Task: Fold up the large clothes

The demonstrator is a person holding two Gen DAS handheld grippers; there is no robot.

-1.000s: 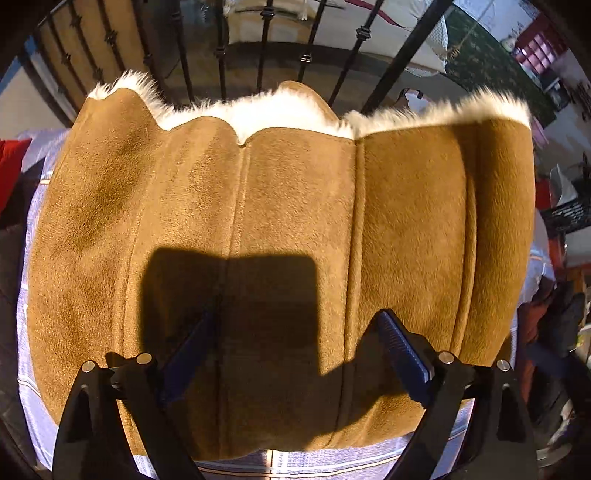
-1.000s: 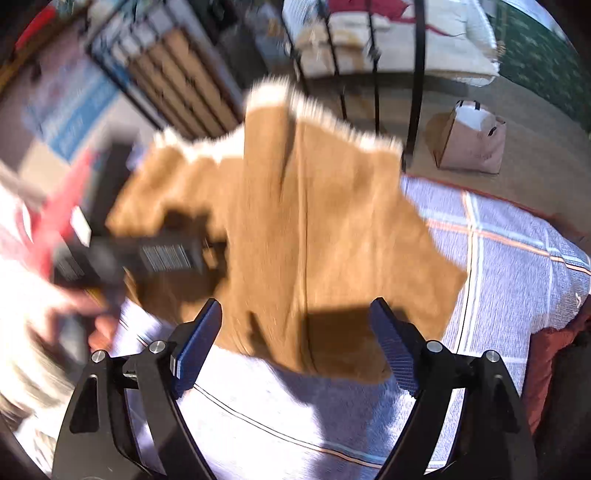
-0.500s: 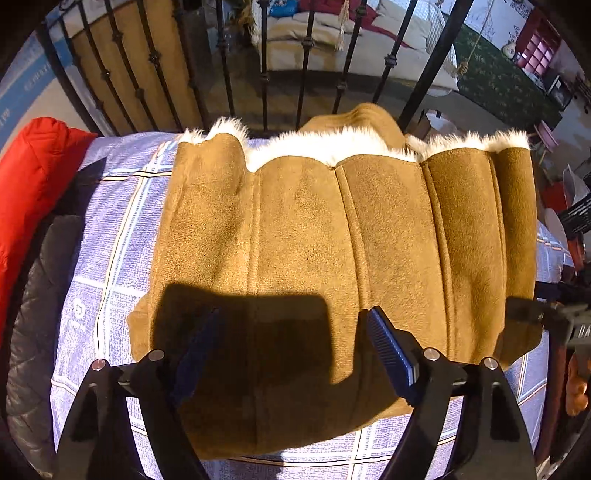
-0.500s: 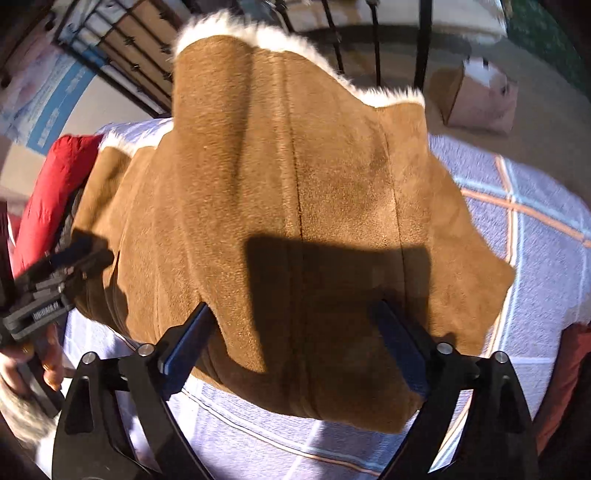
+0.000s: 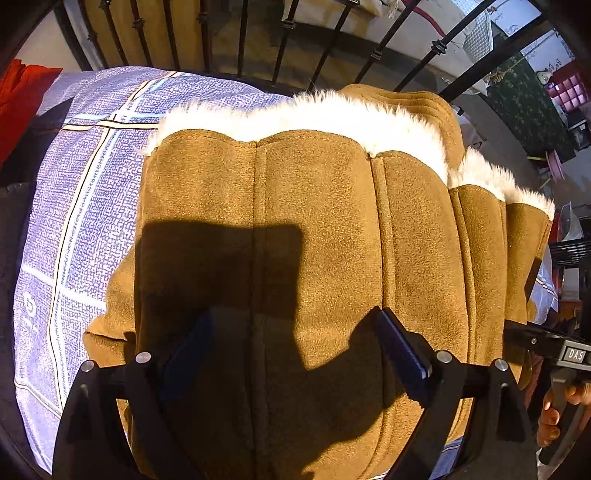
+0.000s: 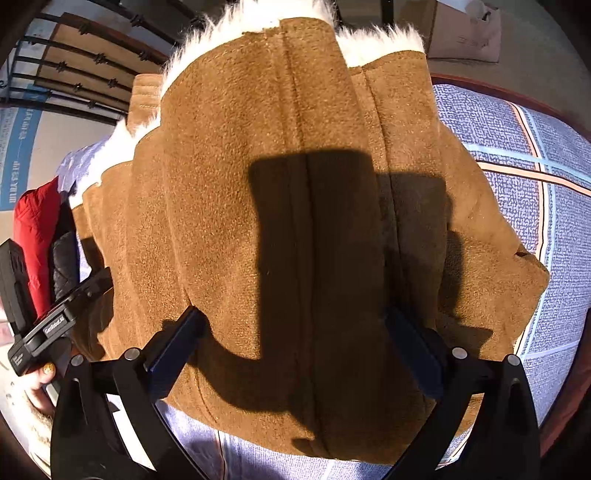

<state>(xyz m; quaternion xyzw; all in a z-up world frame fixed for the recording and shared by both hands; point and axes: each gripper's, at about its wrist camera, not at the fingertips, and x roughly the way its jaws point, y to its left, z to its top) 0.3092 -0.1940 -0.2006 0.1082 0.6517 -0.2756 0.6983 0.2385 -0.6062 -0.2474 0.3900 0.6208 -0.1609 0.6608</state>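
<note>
A tan suede coat (image 5: 317, 229) with white fur trim (image 5: 332, 114) lies folded on a purple checked bedspread (image 5: 74, 206). My left gripper (image 5: 295, 347) hovers open and empty just above the coat's near part. In the right wrist view the same coat (image 6: 258, 177) fills the frame, with fur along its far edge. My right gripper (image 6: 295, 350) is open and empty over the coat's near edge. Each gripper shows at the edge of the other's view, hand-held: the right one (image 5: 554, 350) and the left one (image 6: 48, 325).
A black iron railing (image 5: 288, 33) runs behind the bed's far edge. A red garment (image 6: 37, 229) and a dark quilted one (image 6: 64, 266) lie at the left of the bed. A cardboard box (image 6: 465, 33) stands on the floor beyond.
Both grippers have moved down closer to the coat, which now fills more of each view. The coat itself lies as it did half a second ago.
</note>
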